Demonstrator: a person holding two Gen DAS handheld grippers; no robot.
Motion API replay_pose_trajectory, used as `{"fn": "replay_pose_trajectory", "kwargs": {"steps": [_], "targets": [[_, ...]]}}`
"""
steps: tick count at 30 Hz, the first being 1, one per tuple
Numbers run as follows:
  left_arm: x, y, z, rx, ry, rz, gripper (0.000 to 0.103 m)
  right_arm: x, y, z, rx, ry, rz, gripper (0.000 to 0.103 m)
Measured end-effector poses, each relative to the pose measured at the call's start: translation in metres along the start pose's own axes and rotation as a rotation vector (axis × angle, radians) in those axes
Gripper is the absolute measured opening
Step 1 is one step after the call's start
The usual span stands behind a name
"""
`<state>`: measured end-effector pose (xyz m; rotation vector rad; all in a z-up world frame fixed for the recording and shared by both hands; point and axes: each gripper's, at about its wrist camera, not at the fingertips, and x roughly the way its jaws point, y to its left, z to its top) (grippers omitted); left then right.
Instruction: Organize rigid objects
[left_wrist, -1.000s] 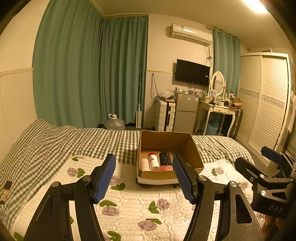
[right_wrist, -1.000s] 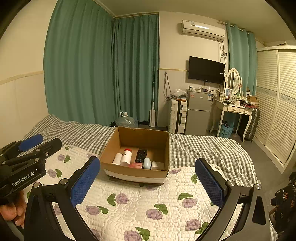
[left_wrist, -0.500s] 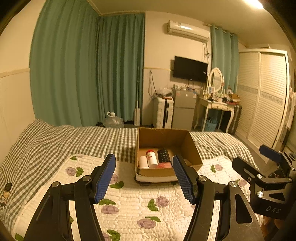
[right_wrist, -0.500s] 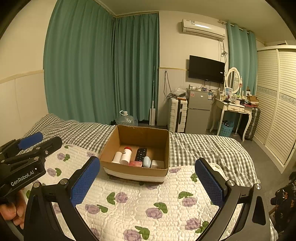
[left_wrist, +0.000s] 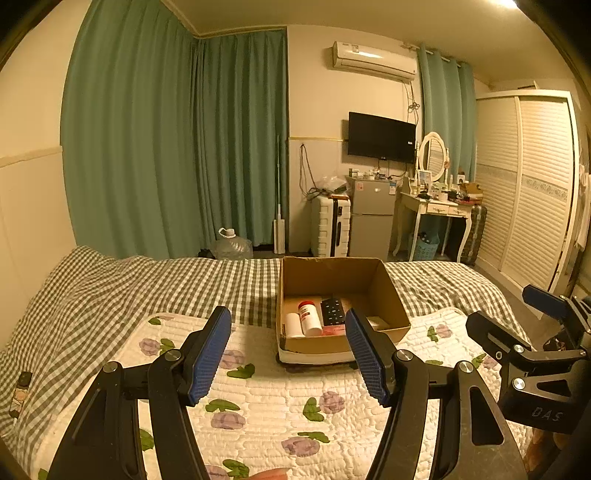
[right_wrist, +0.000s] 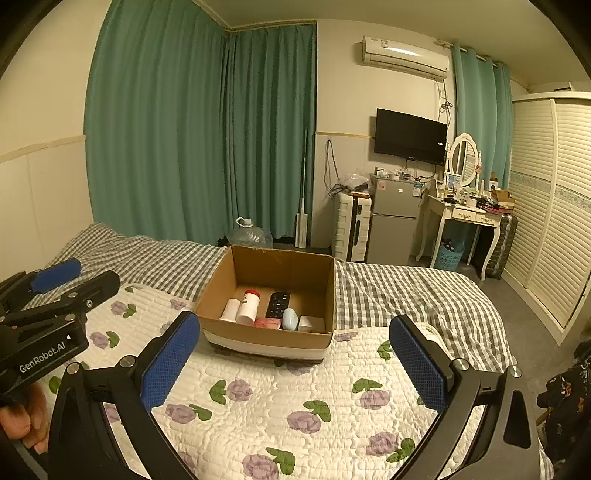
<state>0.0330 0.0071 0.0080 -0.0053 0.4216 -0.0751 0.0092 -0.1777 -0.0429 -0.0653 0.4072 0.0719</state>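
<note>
An open cardboard box (right_wrist: 264, 341) stands on the floral quilt on the bed; it also shows in the left wrist view (left_wrist: 391, 295). Inside lie a white bottle with a red cap (right_wrist: 248, 307), a white cylinder (right_wrist: 229, 309), a black remote (right_wrist: 278, 304), a pink item (right_wrist: 269, 323), a pale blue oval (right_wrist: 290, 319) and a white block (right_wrist: 307, 323). My left gripper (left_wrist: 288, 350) is open and empty, held above the quilt short of the box. My right gripper (right_wrist: 295, 363) is open wide and empty, also short of the box.
The floral quilt (right_wrist: 295, 398) covers a checked bedsheet (left_wrist: 110, 295). A small dark object (left_wrist: 20, 393) lies at the bed's left edge. Beyond the bed stand a suitcase (right_wrist: 352, 227), a small fridge (right_wrist: 391, 221), a dressing table (right_wrist: 465, 214) and a wardrobe (right_wrist: 554, 206).
Both grippers stay open and empty. The left wrist view has drifted slightly, so the box sits a little further left and nearer. The right wrist view is almost unchanged.
</note>
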Motion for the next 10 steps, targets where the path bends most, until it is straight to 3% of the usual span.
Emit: {"fn": "replay_pose_trajectory", "kwargs": {"steps": [10], "targets": [[-0.0009,-0.0013,-0.0024,0.017,-0.015,-0.025,0.067,0.0007,0.0008,-0.0009,0.000,0.011,0.004,0.103]]}}
